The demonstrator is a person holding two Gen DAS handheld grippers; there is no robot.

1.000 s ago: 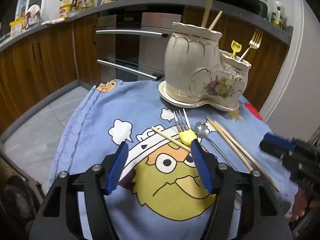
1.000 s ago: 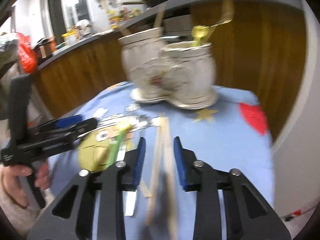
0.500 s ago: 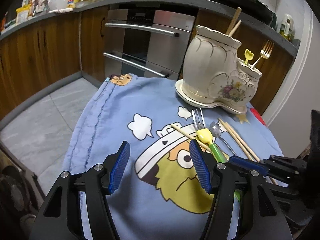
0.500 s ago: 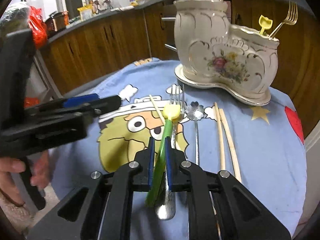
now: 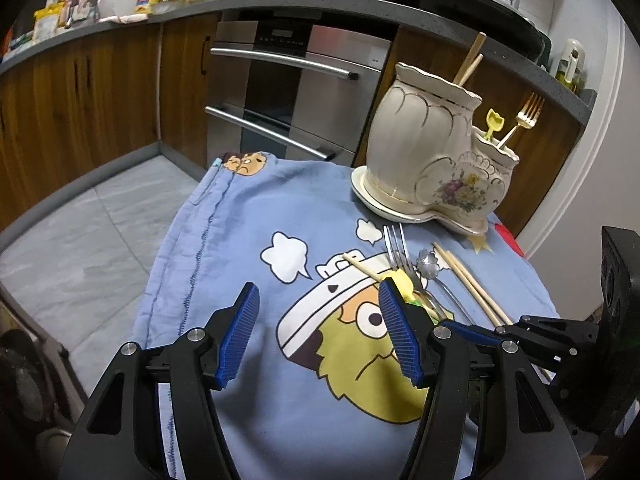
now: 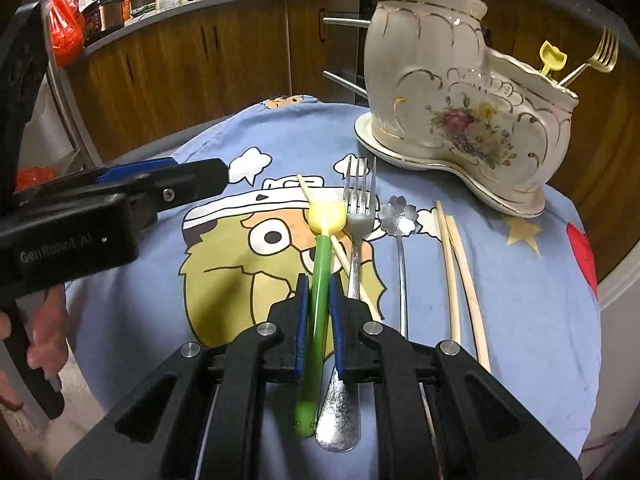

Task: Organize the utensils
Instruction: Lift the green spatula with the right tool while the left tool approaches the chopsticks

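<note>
My right gripper (image 6: 319, 286) is shut on the green handle of a yellow-headed plastic utensil (image 6: 320, 280) that lies on the blue cartoon cloth (image 6: 520, 280). Beside it lie a silver fork (image 6: 358, 216), a flower-headed spoon (image 6: 398, 212), a pair of chopsticks (image 6: 456, 272) and a single chopstick (image 6: 306, 190). A cream boot-shaped ceramic holder (image 6: 460, 92) stands at the back with chopsticks, a gold fork (image 6: 600, 54) and a yellow utensil in it. My left gripper (image 5: 318, 330) is open and empty above the cloth, left of the utensils; it shows in the right wrist view (image 6: 120, 192).
The holder (image 5: 432, 152) sits on a cream saucer (image 5: 372, 196) at the table's far right. Behind are wooden cabinets (image 5: 100, 92), a steel oven front (image 5: 288, 92) and a cluttered countertop. The cloth's left edge drops to a grey tiled floor (image 5: 80, 248).
My right gripper moved left from over the chopsticks to the green handle and closed on it. My left gripper drew back and to the left, staying open.
</note>
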